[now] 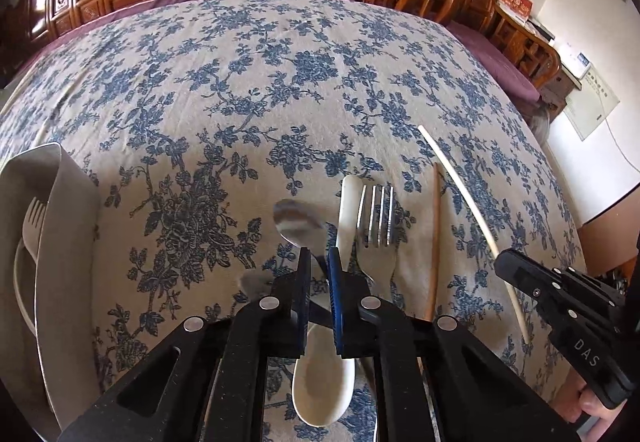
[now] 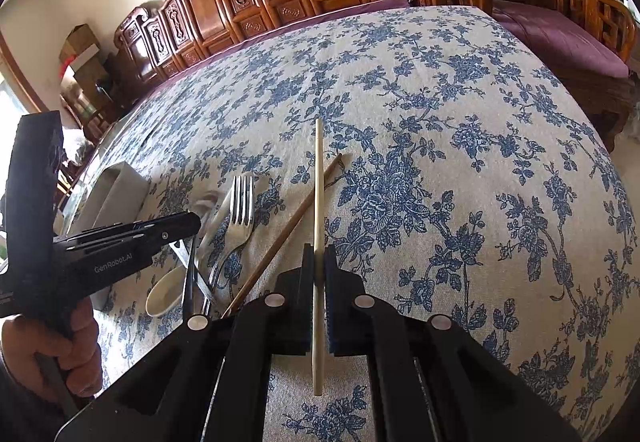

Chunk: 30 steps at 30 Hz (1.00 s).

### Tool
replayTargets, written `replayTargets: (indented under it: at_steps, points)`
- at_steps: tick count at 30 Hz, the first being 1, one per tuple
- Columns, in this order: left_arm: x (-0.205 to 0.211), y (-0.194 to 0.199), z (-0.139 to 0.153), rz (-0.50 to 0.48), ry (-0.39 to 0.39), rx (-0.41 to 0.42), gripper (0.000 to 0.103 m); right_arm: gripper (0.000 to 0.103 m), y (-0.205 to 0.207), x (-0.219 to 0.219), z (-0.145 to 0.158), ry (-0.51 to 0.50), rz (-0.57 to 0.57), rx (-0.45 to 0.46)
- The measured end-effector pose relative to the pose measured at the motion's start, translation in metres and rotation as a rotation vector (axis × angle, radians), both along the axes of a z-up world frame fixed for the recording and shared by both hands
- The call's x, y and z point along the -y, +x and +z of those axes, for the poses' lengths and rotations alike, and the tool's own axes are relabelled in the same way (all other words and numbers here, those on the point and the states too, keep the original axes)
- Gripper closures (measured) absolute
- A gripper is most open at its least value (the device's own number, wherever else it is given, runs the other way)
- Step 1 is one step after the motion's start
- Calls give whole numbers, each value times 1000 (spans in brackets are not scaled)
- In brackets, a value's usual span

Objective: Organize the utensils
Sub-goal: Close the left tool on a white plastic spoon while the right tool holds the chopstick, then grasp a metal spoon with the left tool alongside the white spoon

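Left wrist view: the left claw (image 1: 319,270) at lower centre is clenched on a metal spoon (image 1: 298,224) by its handle, bowl raised beyond the tips. Under it a white spoon (image 1: 326,386) lies on the bench (image 1: 240,81), with a fork (image 1: 376,215) and a brown chopstick (image 1: 434,242) to the right. A grey tray (image 1: 60,242) holding a pale fork sits at left. Right wrist view: the right claw (image 2: 319,262) grips a pale chopstick (image 2: 318,201) pointing up the frame.
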<state>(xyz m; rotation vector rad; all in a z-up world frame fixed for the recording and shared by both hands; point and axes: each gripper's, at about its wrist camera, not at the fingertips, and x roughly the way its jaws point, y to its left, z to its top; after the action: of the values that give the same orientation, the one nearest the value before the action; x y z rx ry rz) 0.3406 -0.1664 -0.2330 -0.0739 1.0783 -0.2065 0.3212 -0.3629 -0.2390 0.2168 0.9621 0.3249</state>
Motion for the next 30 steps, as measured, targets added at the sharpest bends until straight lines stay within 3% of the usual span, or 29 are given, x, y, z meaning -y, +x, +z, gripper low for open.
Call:
replayTargets:
  at_steps: [19, 23, 30]
  points:
    - [7, 5, -2, -48, 61, -5, 94, 97, -1, -3, -1, -3, 7, -2]
    - [12, 9, -5, -61, 82, -20, 89, 97, -1, -3, -1, -2, 6, -2]
    - [16, 7, -4, -76, 107, 4, 95, 97, -1, -3, -1, -2, 6, -3]
